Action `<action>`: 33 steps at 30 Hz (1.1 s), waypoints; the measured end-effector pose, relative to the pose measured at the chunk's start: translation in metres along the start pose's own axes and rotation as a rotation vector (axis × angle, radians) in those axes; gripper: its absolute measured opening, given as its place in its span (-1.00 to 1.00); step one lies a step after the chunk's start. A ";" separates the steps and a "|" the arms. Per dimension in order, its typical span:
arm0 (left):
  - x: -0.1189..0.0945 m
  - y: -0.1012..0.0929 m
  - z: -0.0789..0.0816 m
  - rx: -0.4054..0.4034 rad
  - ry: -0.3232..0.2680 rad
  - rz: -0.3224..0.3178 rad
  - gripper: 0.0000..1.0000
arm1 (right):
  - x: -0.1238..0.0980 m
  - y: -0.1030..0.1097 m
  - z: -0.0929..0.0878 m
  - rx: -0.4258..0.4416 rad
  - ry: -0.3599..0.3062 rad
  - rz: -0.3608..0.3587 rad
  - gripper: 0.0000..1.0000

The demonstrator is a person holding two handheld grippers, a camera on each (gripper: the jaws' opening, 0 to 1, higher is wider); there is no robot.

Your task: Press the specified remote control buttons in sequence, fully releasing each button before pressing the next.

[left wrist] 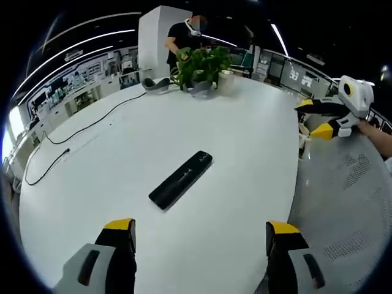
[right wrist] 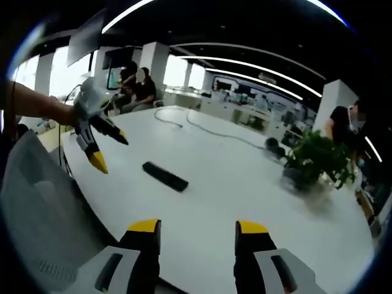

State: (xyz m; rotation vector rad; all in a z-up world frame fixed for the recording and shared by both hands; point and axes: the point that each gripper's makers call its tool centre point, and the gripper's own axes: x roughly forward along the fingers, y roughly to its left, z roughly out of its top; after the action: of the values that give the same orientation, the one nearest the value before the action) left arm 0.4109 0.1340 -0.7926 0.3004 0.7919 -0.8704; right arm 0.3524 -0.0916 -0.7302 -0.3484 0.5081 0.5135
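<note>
Left gripper (left wrist: 200,236): jaws apart, nothing between. Right gripper (right wrist: 198,236): jaws apart, nothing between.
One black remote control (left wrist: 181,179) flat on white table (left wrist: 110,184), clear of both grippers; 12 o'clock from left jaws, 11 o'clock in right gripper view.
One pot (left wrist: 201,87), far edge, 12 o'clock: holds green plant (left wrist: 202,64).
One black cable (left wrist: 58,144), 10 o'clock.
</note>
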 end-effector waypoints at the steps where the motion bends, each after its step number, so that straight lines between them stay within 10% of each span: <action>1: 0.002 0.001 0.001 0.011 0.008 -0.002 0.83 | -0.001 -0.003 0.000 -0.009 0.002 -0.014 -0.07; 33: 0.048 0.035 0.006 0.157 0.164 -0.052 0.49 | 0.001 -0.007 -0.010 0.015 0.032 -0.018 -0.15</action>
State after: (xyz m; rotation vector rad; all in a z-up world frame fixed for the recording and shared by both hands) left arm 0.4600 0.1258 -0.8265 0.4964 0.8883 -0.9672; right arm 0.3532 -0.1011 -0.7373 -0.3469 0.5394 0.4871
